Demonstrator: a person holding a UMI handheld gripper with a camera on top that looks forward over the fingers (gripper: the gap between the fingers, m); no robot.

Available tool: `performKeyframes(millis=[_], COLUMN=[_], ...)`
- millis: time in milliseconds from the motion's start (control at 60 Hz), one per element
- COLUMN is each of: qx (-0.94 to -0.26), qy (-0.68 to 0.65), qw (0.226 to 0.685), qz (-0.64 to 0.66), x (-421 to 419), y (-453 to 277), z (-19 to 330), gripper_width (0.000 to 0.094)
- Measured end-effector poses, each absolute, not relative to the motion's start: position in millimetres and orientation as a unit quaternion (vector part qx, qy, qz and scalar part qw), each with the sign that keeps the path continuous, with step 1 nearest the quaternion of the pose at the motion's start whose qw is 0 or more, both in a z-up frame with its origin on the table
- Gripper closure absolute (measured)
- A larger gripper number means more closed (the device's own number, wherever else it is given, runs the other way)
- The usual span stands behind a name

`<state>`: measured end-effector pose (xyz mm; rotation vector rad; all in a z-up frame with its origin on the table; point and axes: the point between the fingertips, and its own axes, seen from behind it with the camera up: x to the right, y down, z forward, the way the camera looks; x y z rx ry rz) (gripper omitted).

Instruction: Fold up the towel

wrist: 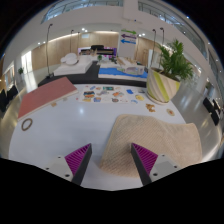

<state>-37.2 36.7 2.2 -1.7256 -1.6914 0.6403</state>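
Towel (150, 137), beige, nubby, beyond open gripper (111, 160)

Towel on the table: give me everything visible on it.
The towel is beige or tan with a nubby, terry-like texture. It lies flat on the white table, spread out rather than folded, its near part running toward the right finger. The tool is open, its fingers with magenta pads hovering near the towel's near edge; whether the right finger touches it cannot be told. Nothing rests on the towel.
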Motion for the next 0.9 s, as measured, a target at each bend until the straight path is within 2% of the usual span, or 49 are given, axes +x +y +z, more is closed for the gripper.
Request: performKeyframes(millis=[33,67,133,200,283,383,550,667,767,900], qx=[-0.657,-0.661,-0.662,-0.66,-0.656,-0.67,-0.686,-0.707,-0.721,-0.733], qy=[-0.646,-0.647,-0.643,-0.638,-0.649,-0.641,-0.596,-0.558,-0.541,-0.538], qw=[0.31,0.306,0.311,0.349,0.337,0.313,0.336,0.36,0.378,0.38], qz=[0.234,0.226,0.228,0.188,0.187,0.206,0.248,0.243,0.21,0.17], x=[-40,-41,-44,-43,-44,-45,-48,-39,-24,0], y=[38,39,43,67,64,66,125,201,273,339], z=[-9,-18,-20,-18,-18,2,93,131,127,79], gripper_width=[0.0133,0.0195,0.0547,0.0898,0.0923,0.0925,0.0925,0.0924,0.0922,0.091])
